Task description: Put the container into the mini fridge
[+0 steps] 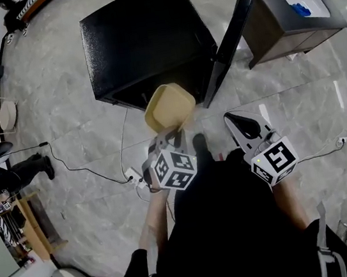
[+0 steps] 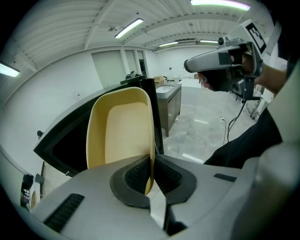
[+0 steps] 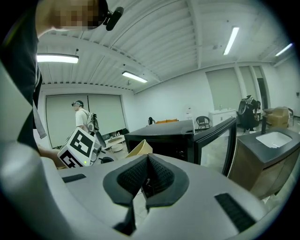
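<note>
A cream plastic container (image 1: 169, 106) hangs tilted in the air just in front of the black mini fridge (image 1: 146, 42), whose door (image 1: 230, 42) stands swung open to the right. My left gripper (image 1: 170, 135) is shut on the container's near rim. In the left gripper view the ribbed pads pinch the thin edge of the container (image 2: 122, 131) at the left gripper (image 2: 151, 174). My right gripper (image 1: 244, 127) hovers to the right, short of the door, shut with nothing in it. The right gripper view shows the right gripper (image 3: 147, 180) closed, with the fridge (image 3: 164, 138) beyond it.
A dark cabinet (image 1: 290, 11) with a white basin and a blue item (image 1: 301, 9) stands right of the open door. A cable (image 1: 94, 169) and power strip (image 1: 134, 176) lie on the floor at left. A person (image 1: 11, 175) stands far left.
</note>
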Demonstrator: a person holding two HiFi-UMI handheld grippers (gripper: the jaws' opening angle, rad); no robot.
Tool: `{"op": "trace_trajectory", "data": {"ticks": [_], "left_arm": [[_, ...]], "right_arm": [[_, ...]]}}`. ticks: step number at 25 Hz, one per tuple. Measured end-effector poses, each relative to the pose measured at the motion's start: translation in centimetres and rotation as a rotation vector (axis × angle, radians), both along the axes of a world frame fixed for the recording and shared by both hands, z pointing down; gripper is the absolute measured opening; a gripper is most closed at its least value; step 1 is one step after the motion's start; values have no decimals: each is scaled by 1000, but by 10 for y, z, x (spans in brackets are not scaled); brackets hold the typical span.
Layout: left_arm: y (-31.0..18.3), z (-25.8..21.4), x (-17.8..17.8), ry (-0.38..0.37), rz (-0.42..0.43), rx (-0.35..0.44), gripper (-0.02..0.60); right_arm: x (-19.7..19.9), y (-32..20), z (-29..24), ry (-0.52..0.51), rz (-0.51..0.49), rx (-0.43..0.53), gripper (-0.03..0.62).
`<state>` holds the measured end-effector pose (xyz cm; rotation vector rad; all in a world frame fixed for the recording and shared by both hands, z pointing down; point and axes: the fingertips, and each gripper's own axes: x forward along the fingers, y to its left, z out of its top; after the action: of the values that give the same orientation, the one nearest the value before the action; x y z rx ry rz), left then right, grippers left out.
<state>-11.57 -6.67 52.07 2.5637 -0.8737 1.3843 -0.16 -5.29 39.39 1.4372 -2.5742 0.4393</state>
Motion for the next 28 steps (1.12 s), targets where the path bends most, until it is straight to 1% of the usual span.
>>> {"op": "trace_trajectory", "data": {"ticks": [9, 13, 16, 19, 22, 24, 28], "left_arm": [[-24, 45, -5, -100, 91, -34, 37], [-36, 61, -1, -123, 130, -40, 37], [-46, 76, 0, -135, 124, -53, 37], [-57, 95, 0, -184, 143, -43, 37], [-60, 120, 4, -228, 200, -60, 37], [-68, 135, 7, -257, 225, -53, 37], [-80, 167, 5, -299, 222, -66, 37]], "right_arm": [[-11, -1, 13, 10, 50, -36, 18], [-14, -3, 14, 21, 34, -59, 18], [-16, -5, 18, 47, 17, -88, 18], [-18, -9, 23, 47, 16, -114, 18], [-24, -11, 30, 48, 14, -140, 18], [-26, -10, 33, 50, 7, -154, 18], [-22, -3, 45, 45, 24, -191, 18]]}}
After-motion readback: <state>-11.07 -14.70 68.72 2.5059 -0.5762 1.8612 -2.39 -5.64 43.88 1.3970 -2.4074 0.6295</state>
